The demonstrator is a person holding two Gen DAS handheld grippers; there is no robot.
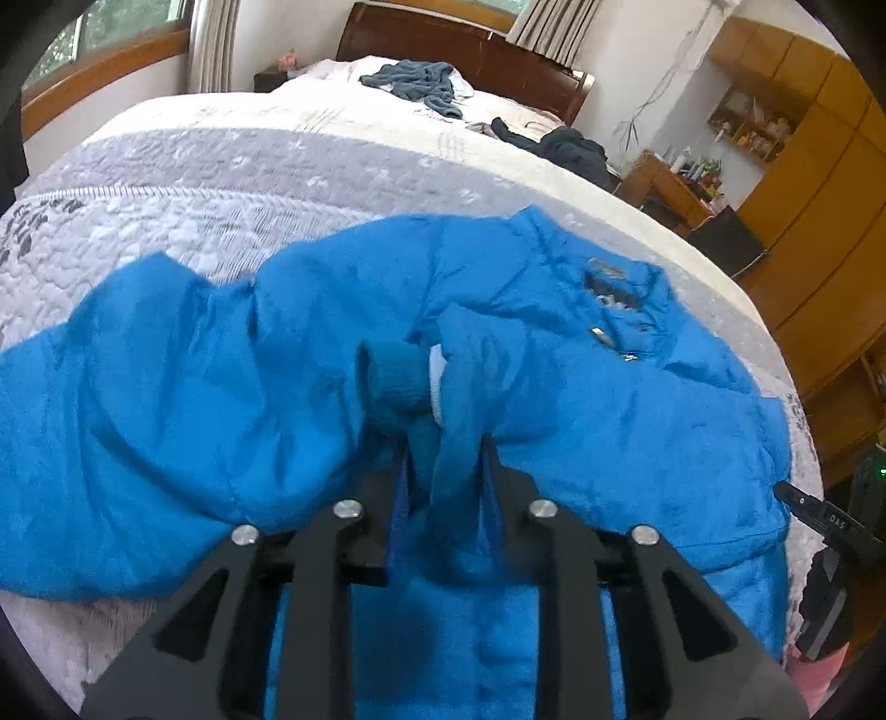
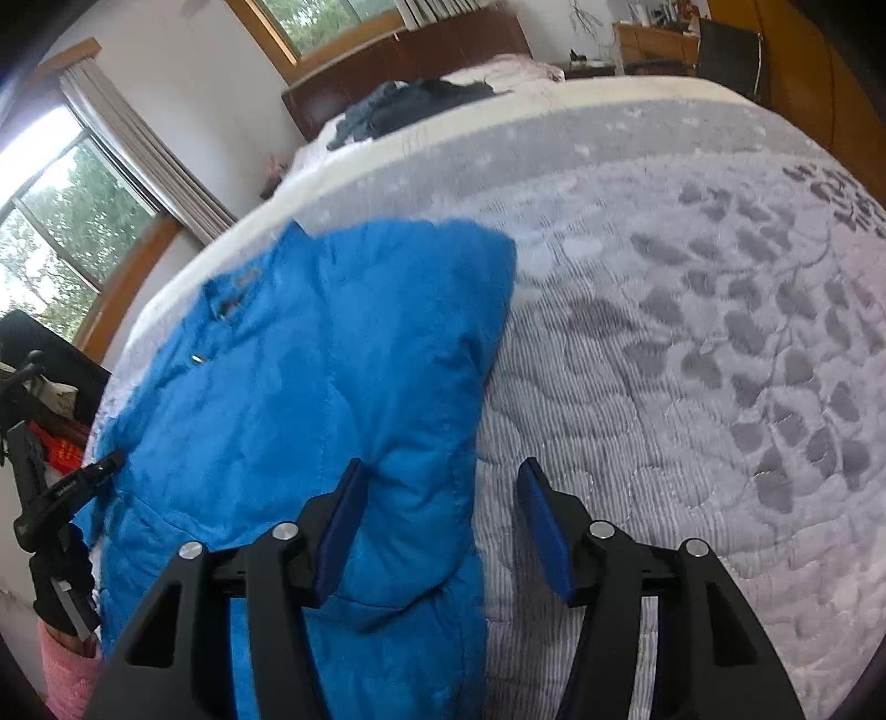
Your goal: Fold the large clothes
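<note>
A bed (image 1: 232,183) with a grey and white quilted cover printed with leaves spreads out ahead of the tool. Far ahead, near the dark wooden headboard (image 1: 470,50), lies a crumpled grey-blue garment (image 1: 421,83), with a dark garment (image 1: 570,147) to its right. Striped curtains (image 2: 138,149) hang beside the window (image 2: 61,232), to the left in the right wrist view. Wooden wardrobes (image 1: 819,183) and a cluttered dresser (image 1: 675,183) stand off to the right.
</note>
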